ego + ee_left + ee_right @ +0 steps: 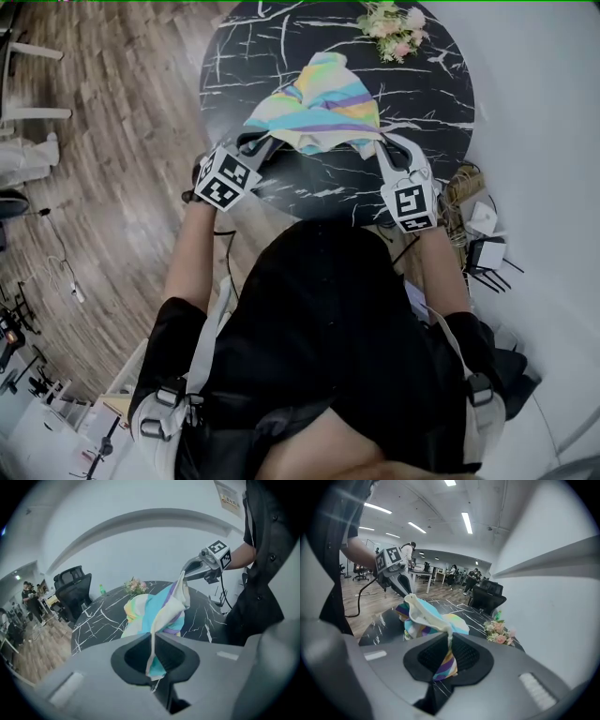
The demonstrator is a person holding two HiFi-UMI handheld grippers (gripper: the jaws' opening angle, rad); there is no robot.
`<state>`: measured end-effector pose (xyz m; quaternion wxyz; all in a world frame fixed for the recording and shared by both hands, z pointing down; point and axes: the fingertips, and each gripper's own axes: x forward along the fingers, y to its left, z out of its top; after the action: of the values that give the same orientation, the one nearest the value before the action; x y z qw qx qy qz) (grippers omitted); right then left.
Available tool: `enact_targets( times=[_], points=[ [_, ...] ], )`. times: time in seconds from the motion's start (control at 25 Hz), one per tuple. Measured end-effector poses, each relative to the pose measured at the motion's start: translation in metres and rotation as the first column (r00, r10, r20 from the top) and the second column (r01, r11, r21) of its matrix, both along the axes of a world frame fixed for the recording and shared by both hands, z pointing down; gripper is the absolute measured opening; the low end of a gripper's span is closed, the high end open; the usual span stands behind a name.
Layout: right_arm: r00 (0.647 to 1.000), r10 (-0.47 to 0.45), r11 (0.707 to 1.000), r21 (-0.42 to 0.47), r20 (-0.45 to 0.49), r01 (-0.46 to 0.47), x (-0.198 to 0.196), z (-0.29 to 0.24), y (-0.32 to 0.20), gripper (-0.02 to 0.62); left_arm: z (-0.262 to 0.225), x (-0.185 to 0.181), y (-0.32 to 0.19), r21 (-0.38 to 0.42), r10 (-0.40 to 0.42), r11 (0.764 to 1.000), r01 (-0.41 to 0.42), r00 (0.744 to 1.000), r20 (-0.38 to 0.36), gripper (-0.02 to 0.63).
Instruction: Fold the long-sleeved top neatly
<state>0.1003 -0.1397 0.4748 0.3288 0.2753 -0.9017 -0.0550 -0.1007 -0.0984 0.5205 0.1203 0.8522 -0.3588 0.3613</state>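
Observation:
The pastel striped long-sleeved top (323, 103) is bunched up near the front edge of the round black marble table (281, 37). My left gripper (267, 142) is shut on the top's near left edge, and my right gripper (382, 145) is shut on its near right edge. In the left gripper view the cloth (154, 609) runs up from between the closed jaws of the left gripper (152, 641) to the right gripper (185, 571). In the right gripper view, fabric (422, 616) is pinched in the right gripper (449, 641) and stretches across to the left gripper (405, 590).
A small bunch of pink flowers (394, 28) lies at the table's far right. A black office chair (70, 590) stands beyond the table. Cables and a white box (478, 234) sit on the floor at the right, by the white wall. Wooden floor lies left.

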Motion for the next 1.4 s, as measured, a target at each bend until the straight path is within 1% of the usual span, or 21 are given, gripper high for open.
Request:
enact_targets(
  times=[0.16,0.44,0.6,0.8,1.04,1.2,1.4],
  points=[
    [0.999,-0.009,0.999,0.046,0.032,0.008,-0.006,-0.019,0.011,0.032,-0.029,-0.007,0.018,0.051,-0.062,0.997,0.064,0.997,-0.047,0.028],
    [0.997,-0.037,0.992,0.126,0.070,0.028,-0.010,-0.050,0.052,0.032,-0.065,-0.011,0.074,0.145,-0.103,0.983,0.109,0.994,-0.043,0.028],
    [0.995,-0.035,0.990,0.141,0.088,0.022,-0.008,-0.064,0.082,0.032,-0.081,-0.010,0.106,0.177,-0.125,0.975,0.135,0.990,-0.064,0.026],
    [0.994,-0.016,0.993,0.117,0.104,0.004,0.004,-0.062,0.133,0.032,-0.077,0.007,0.161,0.164,-0.144,0.973,0.160,0.984,-0.105,0.025],
    [0.997,-0.015,0.998,0.069,0.079,0.010,0.020,-0.038,0.192,0.032,-0.053,0.029,0.229,0.100,-0.170,0.978,0.186,0.975,-0.144,0.023],
    [0.997,-0.018,0.999,0.032,0.073,0.015,0.031,-0.026,0.233,0.031,-0.042,0.042,0.275,0.059,-0.177,0.981,0.187,0.974,-0.141,0.021],
    [0.997,-0.040,0.999,0.036,0.061,0.038,0.049,-0.027,0.258,0.031,-0.049,0.057,0.299,0.066,-0.193,0.977,0.203,0.972,-0.135,0.021]
  ],
)
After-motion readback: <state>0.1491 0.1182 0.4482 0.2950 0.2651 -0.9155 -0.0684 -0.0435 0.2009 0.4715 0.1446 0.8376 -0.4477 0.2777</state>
